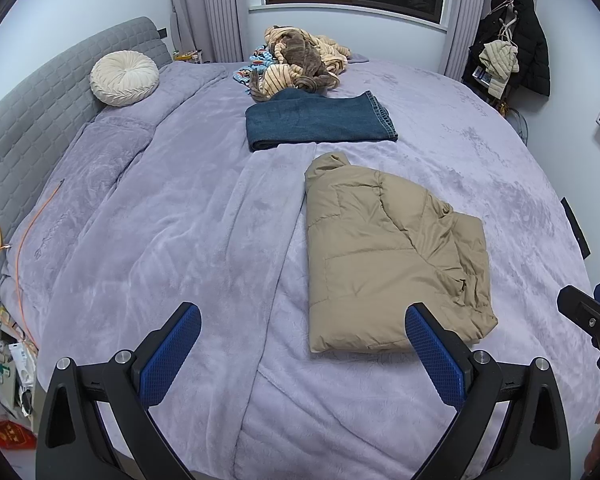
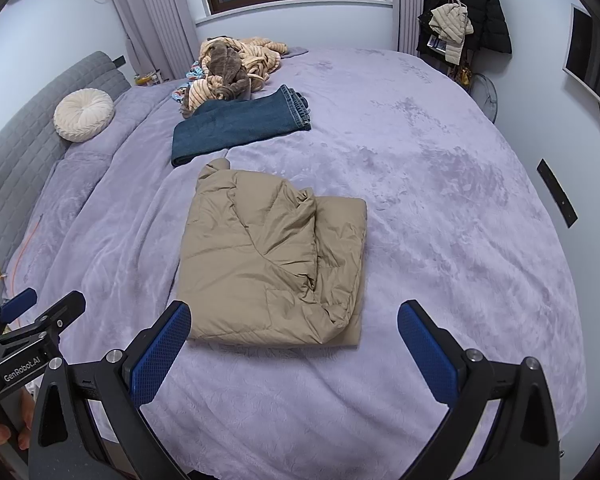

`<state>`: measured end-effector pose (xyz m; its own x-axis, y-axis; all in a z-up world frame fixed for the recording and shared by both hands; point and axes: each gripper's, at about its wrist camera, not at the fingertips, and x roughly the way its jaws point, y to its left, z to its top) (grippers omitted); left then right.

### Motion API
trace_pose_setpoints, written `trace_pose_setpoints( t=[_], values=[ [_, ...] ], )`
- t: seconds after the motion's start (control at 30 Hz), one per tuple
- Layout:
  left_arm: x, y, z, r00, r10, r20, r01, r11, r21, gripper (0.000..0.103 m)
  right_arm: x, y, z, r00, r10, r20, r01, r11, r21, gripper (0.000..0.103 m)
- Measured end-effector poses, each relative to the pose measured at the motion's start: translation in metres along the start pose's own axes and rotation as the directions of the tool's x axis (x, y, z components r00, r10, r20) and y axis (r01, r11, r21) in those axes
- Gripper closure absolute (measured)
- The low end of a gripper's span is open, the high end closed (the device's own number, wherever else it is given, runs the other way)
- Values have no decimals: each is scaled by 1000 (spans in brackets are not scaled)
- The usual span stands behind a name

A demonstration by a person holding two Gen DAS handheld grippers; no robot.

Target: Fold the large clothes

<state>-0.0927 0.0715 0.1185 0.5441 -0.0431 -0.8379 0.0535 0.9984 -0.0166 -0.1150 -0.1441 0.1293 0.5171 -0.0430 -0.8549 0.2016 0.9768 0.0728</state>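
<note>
A tan puffer jacket lies folded in a compact rectangle on the lilac bed; it also shows in the right wrist view. My left gripper is open and empty, held above the bed just short of the jacket's near edge. My right gripper is open and empty, also just short of the jacket's near edge. Folded dark blue jeans lie beyond the jacket, also in the right wrist view.
A heap of striped and brown clothes sits at the far side of the bed. A round cream cushion leans on the grey headboard. Coats hang at the right wall. Cables and clutter lie left of the bed.
</note>
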Motion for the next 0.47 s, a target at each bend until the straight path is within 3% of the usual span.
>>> trace_pose_setpoints(
  t=[0.47],
  values=[
    [0,-9,2,1000,3,6,-3,1000,-8,1,-1,1,-1,1000,-1,-1,1,1000,1,0]
  ],
)
